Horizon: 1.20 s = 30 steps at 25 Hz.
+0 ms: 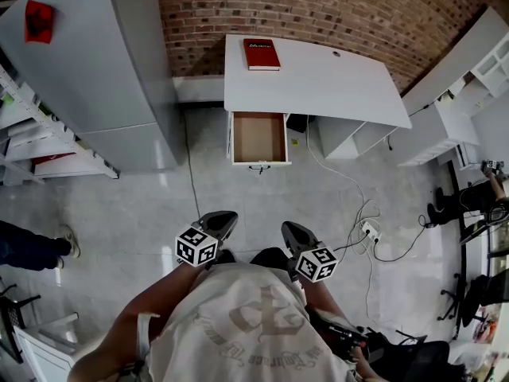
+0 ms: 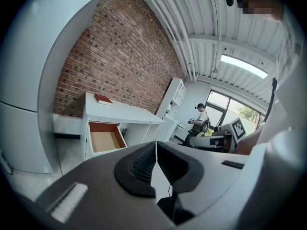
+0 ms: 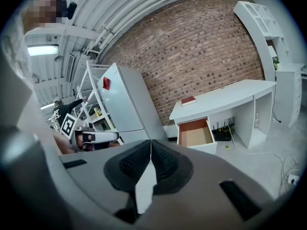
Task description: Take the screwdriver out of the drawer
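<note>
A white desk (image 1: 318, 82) stands against the brick wall, its drawer (image 1: 258, 138) pulled open. The drawer's brown inside looks bare, and I see no screwdriver in any view. Both grippers are held close to the person's body, well back from the desk. The left gripper (image 1: 223, 217) is shut with nothing between its jaws. The right gripper (image 1: 288, 228) is also shut and empty. The left gripper view looks past the closed tips (image 2: 156, 143) to the open drawer (image 2: 105, 140). In the right gripper view the drawer (image 3: 195, 134) lies beyond the closed tips (image 3: 151, 142).
A red book (image 1: 261, 54) lies on the desk's back left corner. A tall grey cabinet (image 1: 87, 54) stands left of the desk. Cables and a power strip (image 1: 367, 231) trail over the floor at the right. Another person (image 2: 201, 119) stands in the distance.
</note>
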Motion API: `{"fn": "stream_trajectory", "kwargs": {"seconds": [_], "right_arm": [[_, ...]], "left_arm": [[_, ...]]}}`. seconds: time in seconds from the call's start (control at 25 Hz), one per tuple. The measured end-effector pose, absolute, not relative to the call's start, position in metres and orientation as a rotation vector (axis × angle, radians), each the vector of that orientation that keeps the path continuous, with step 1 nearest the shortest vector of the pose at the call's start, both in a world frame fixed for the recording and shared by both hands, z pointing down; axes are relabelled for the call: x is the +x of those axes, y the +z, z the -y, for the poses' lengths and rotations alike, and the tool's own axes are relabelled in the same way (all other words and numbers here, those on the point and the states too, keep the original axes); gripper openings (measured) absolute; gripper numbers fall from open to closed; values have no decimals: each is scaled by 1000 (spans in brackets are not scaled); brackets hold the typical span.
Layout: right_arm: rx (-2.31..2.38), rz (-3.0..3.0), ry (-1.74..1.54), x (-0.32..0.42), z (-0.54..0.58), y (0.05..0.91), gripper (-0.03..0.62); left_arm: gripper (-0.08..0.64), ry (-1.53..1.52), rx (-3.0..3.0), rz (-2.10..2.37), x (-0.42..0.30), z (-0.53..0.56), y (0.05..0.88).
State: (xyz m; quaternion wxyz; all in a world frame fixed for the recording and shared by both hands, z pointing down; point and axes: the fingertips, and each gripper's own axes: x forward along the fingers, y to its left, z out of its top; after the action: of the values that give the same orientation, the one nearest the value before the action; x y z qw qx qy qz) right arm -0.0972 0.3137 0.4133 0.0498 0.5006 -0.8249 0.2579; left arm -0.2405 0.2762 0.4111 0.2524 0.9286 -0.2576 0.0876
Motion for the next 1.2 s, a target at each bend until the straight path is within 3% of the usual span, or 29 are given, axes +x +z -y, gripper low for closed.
{"fn": "stream_trajectory", "kwargs": {"seconds": [0.6,1.2], "right_arm": [[1429,2541,809,-105,-266,420,7],[1382,2578,836,-67,-168,420,6]], "left_arm": [[12,239,2450,783,-250,-248,426],[12,307,2453,801,-205,-155,418]]}}
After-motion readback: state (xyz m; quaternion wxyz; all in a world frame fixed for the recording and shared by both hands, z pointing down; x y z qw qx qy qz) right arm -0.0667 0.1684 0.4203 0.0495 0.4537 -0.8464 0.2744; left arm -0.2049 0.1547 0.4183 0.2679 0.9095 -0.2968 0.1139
